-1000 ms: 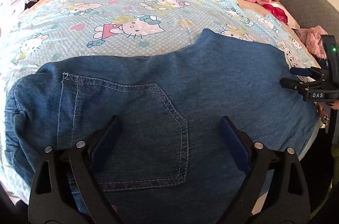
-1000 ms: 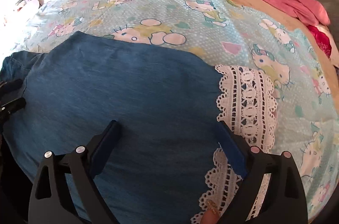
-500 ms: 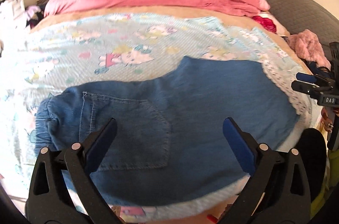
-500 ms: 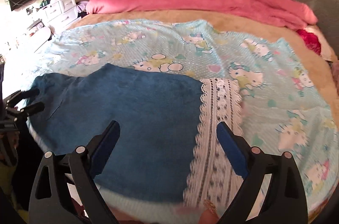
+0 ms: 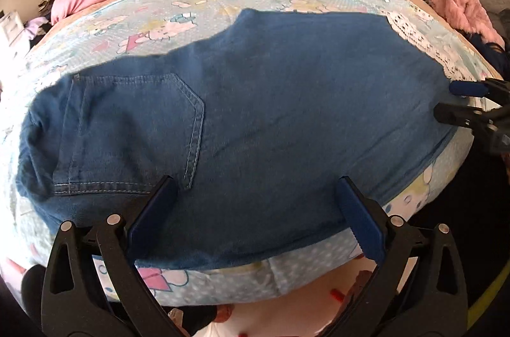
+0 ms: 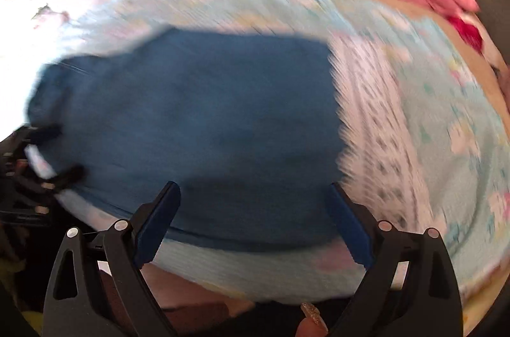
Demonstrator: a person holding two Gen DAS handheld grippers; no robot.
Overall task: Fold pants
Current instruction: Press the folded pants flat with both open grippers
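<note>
While folded along the bed's (image 5: 287,276) near edge, the pants (image 5: 271,113) (denim), both grippers' (image 5: 251,216) (image 6: 253,219) fingers spread, empty.

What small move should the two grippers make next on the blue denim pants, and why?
Probably lower the open left gripper and right gripper to pinch the near edge of the blue denim pants: they lie flat, nothing is gripped.

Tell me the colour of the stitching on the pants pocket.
Light, pale blue-white thread on the dark blue denim pocket of the pants; clearest in the left wrist view.
</note>
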